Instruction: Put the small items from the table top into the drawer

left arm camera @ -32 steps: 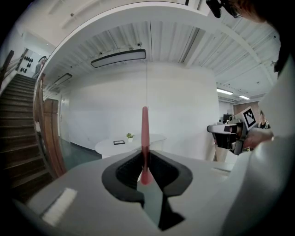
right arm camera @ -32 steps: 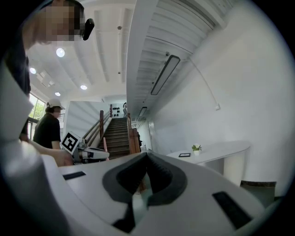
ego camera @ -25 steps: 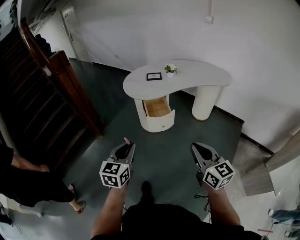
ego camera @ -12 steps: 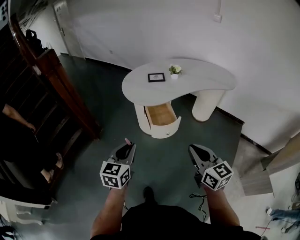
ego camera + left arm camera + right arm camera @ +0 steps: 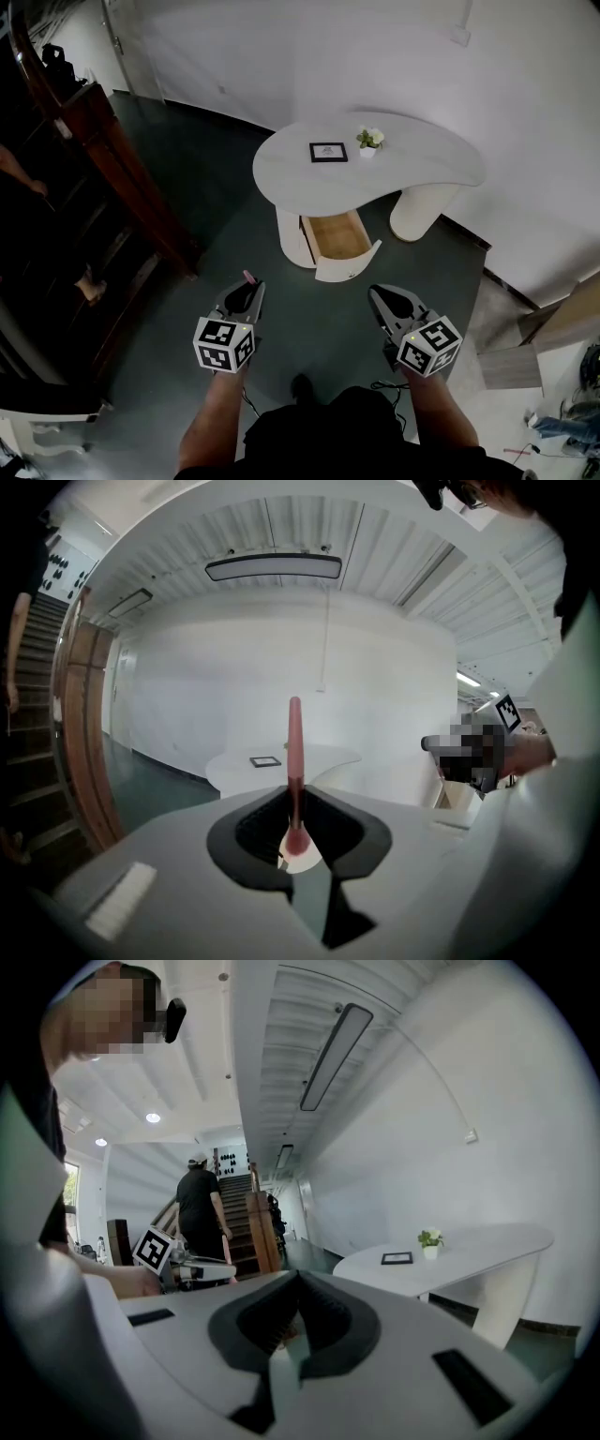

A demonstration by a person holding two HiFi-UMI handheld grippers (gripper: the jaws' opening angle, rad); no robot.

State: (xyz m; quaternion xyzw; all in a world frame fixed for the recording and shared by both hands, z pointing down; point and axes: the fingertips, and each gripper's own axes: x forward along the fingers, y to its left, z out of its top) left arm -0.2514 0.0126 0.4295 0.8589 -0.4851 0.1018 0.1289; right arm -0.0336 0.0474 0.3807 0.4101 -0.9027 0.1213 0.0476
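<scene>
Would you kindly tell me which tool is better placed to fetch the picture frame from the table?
The right tool: it holds nothing, while the left tool is shut on a pink stick. Both are well short of the picture frame.

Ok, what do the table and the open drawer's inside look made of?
Table: smooth matte white, probably painted or laminated board; no grain shows. Drawer: inside looks like bare light wood, tan and unpainted; front is white like the table.
</scene>
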